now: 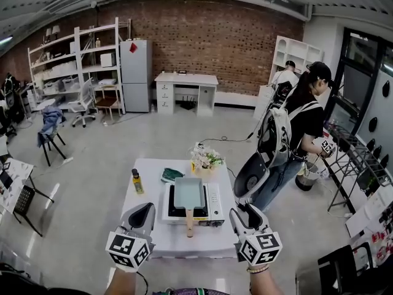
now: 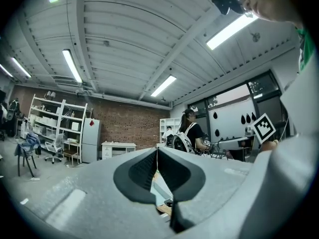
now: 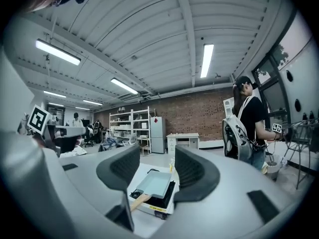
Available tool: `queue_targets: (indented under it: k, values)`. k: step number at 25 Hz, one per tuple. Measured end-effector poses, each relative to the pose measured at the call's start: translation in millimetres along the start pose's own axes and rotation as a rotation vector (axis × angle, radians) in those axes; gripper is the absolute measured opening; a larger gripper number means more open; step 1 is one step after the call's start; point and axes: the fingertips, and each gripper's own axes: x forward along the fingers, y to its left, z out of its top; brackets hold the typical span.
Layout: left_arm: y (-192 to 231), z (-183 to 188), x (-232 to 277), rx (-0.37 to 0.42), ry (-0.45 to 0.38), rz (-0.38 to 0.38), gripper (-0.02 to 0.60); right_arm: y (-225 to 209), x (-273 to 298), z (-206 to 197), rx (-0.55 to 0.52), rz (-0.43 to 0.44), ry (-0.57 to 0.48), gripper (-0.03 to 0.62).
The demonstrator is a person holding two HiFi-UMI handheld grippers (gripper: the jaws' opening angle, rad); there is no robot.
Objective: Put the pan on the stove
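Presently, the rectangular pale-blue pan point(image 1: 189, 193) sat on the white tabletop stove point(image 1: 214, 204), its wooden handle point(image 1: 190, 222) pointing toward the near edge of the table point(image 1: 144, 203). The stove stood near the middle of the white-covered table. A small bottle point(image 1: 136, 181) with a dark cap stood upright to the left of the stove, apart from it. A dark green item point(image 1: 171, 175) lay just behind the stove, and a bunch of pale flowers point(image 1: 206, 157) stood at the far edge.

The left gripper point(image 1: 145, 211) was held above the near left part of the table, apart from the stove. Its jaws were pressed together with nothing between them. The right gripper point(image 1: 241, 215) was held by the near right corner of the stove, touching nothing. Its jaws stood wide apart and empty, with the pan and stove visible through the gap in the right gripper view.

A person with a backpack point(image 1: 302, 125) stood to the right of the table, well apart from both grippers, facing a dark rack point(image 1: 359, 158).
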Motion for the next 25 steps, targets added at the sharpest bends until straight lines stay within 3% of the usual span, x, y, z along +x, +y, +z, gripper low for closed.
queue_targets:
  k: [7, 15, 25]
  values:
    - [-4.9, 5.7, -7.6, 0.103, -0.004, 0.042, 0.018, 1.4, -6.8, 9.7, -0.001, -0.009, -0.053, 0.179]
    - [4.1, 11.7, -14.2, 0.095, -0.015, 0.052, 0.018, 9.1, -6.5, 14.9, 0.017, 0.003, -0.075, 0.112]
    - [7.7, 9.7, -18.0, 0.024, -0.031, 0.038, 0.018, 7.7, -7.9, 8.8, 0.016, -0.013, -0.062, 0.064]
